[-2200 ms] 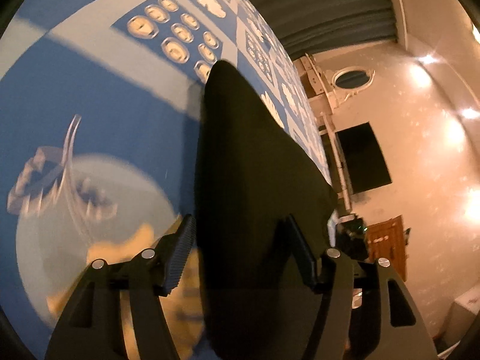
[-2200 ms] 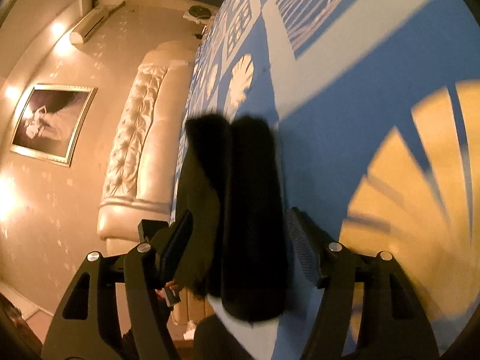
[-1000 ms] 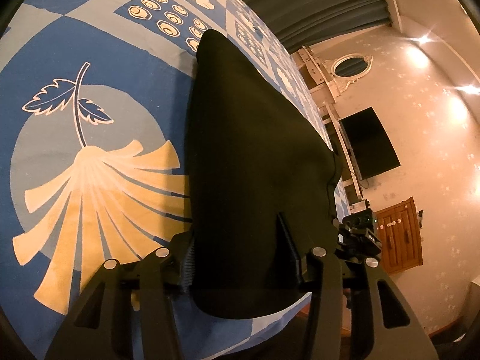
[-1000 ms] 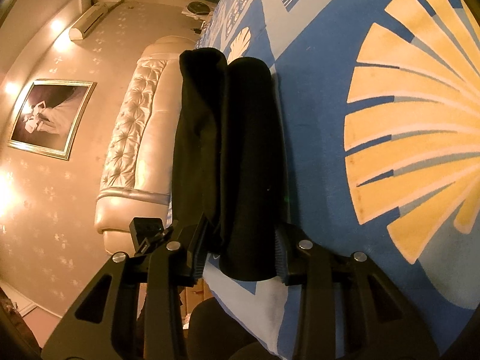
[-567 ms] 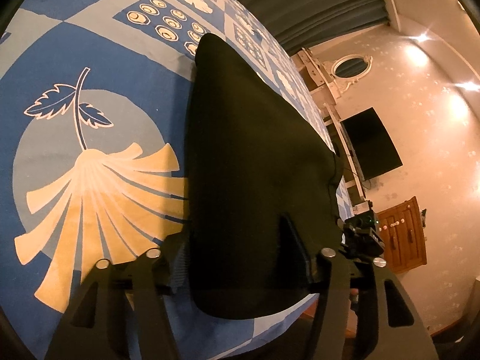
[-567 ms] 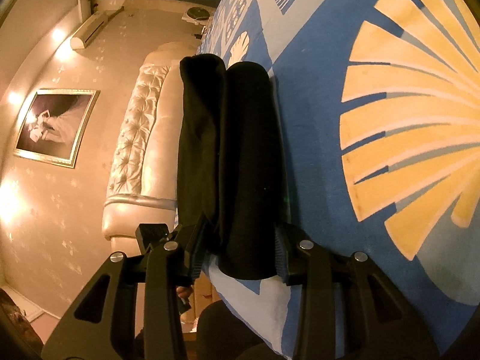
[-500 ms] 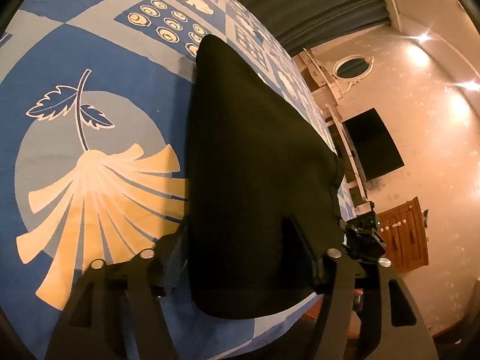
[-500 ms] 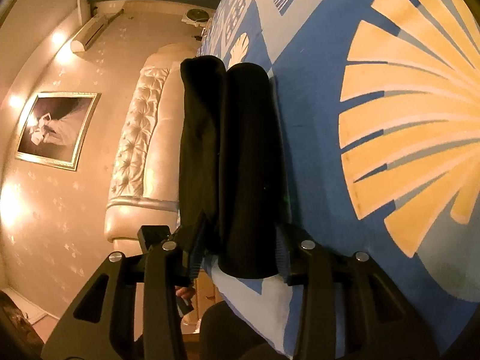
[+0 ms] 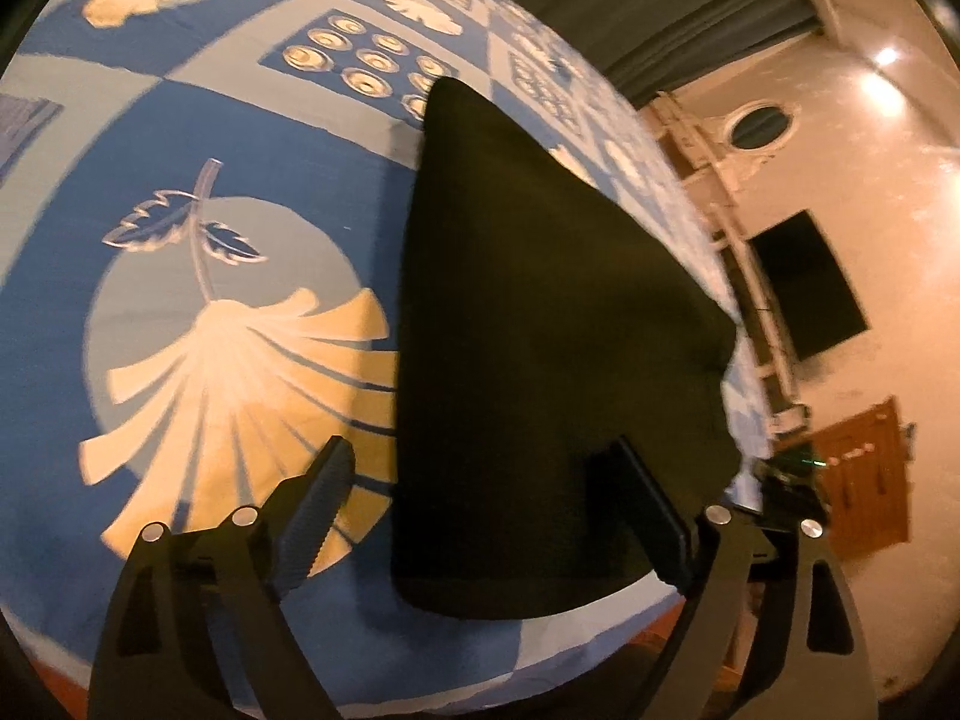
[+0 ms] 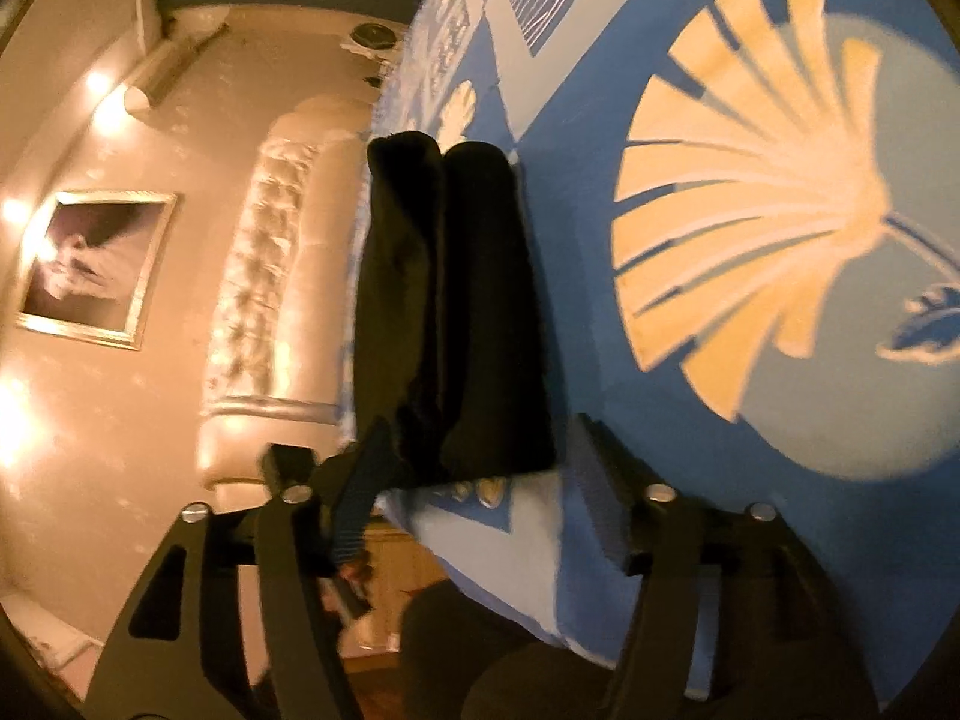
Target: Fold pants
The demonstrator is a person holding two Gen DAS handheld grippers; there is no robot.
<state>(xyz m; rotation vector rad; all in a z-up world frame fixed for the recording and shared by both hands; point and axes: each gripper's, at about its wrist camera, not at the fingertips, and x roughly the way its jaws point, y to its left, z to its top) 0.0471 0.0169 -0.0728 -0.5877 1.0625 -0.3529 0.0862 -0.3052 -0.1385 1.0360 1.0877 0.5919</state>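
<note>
Both grippers have just let go: the left gripper (image 9: 486, 516) and right gripper (image 10: 480, 492) have been opening and now stand spread, pads off the black pants (image 9: 540, 330). These lie folded on the blue bed cover (image 9: 252, 138), probably near its edge. Soft and floppy; grab a thick folded edge. No containers show.

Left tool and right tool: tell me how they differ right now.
The left tool has one finger over bare bedspread and one over the black pants; the right tool straddles the pants' narrow folded end. The left tool gapes wider than the right tool. Shared: both tools' jaws have just been opening, neither clamps the pants, and the pants lie on the bedspread.
</note>
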